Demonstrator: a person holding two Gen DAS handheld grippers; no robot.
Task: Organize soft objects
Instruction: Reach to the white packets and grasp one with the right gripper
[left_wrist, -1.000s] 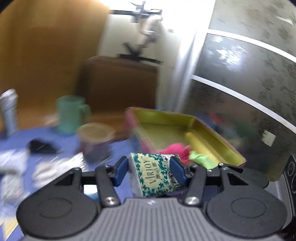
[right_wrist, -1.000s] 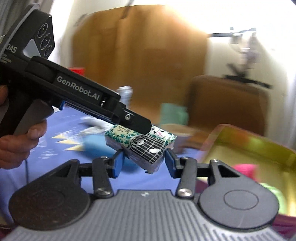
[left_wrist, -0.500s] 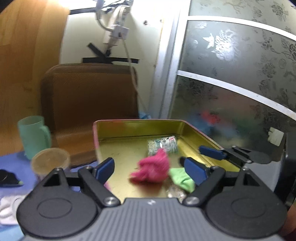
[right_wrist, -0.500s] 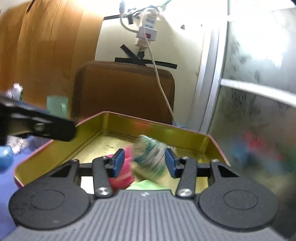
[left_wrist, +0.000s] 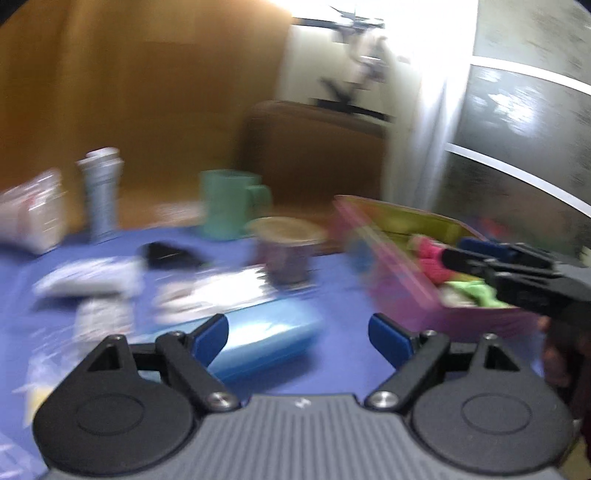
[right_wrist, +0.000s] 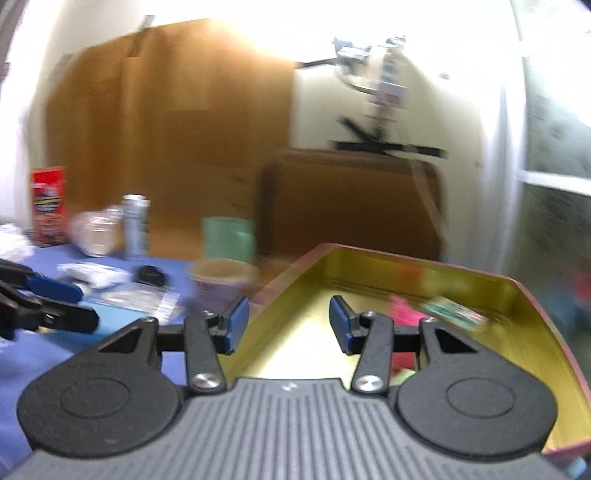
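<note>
My left gripper (left_wrist: 299, 332) is open and empty above the blue table, just over a light blue soft pack (left_wrist: 266, 339). To its right stands the pink tin tray (left_wrist: 399, 280) holding a pink cloth (left_wrist: 432, 258) and a green cloth (left_wrist: 472, 291). My right gripper (right_wrist: 284, 325) is open and empty over the tray's gold inside (right_wrist: 517, 325). A green-patterned tissue pack (right_wrist: 454, 310) and the pink cloth (right_wrist: 402, 310) lie at the tray's far end. The right gripper also shows in the left wrist view (left_wrist: 487, 254), over the tray.
A green mug (left_wrist: 229, 203), a lidded paper cup (left_wrist: 288, 251), a grey can (left_wrist: 101, 192), a black item (left_wrist: 166, 254) and white and silver packets (left_wrist: 92, 280) stand on the blue table. A red box (right_wrist: 48, 203) stands far left. A brown chair back (right_wrist: 351, 206) is behind.
My right gripper opened and let the tissue pack fall into the tray, then drew back. My left gripper, empty since half a second ago, swung left from the tray to the blue pack.
</note>
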